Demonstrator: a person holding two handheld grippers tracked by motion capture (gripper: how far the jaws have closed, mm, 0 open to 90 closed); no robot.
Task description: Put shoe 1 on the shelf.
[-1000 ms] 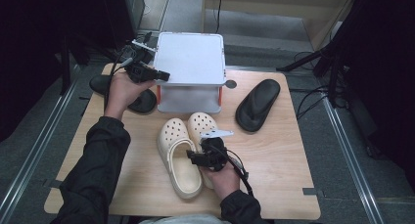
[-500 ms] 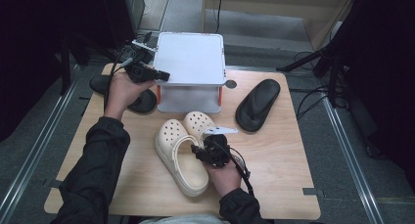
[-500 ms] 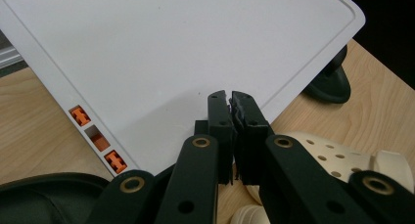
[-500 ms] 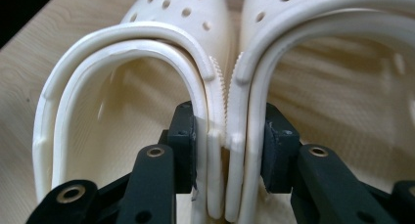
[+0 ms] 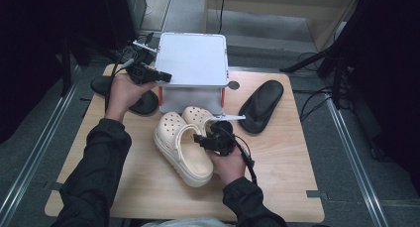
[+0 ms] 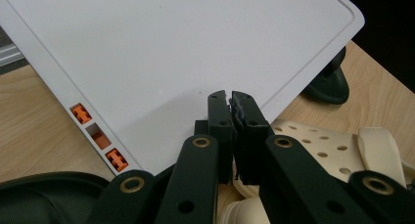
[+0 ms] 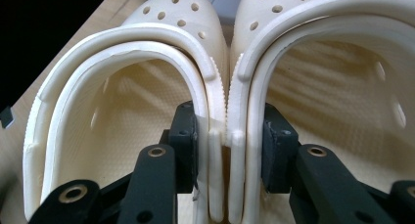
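A pair of cream clogs (image 5: 181, 148) lies side by side on the wooden table (image 5: 282, 182), in front of a white box. My right gripper (image 5: 207, 138) has one jaw inside each clog. In the right gripper view, that gripper (image 7: 227, 136) is shut on the two touching inner walls of the left clog (image 7: 117, 116) and the right clog (image 7: 337, 92). My left gripper (image 5: 151, 75) is at the left edge of the box's white lid (image 5: 192, 58). Its jaws (image 6: 231, 98) are shut, tips over the lid (image 6: 186, 53), with nothing visible between them.
A black sandal (image 5: 261, 105) lies right of the box. Its mate (image 5: 143, 104) lies left of the box, under my left hand. Orange latches (image 6: 98, 136) line the lid's side. Dark floor and metal rails surround the table.
My right gripper has moved a little away from the person with the clogs in it, and the pair has turned so the heels swing right. The left gripper has stayed at the lid.
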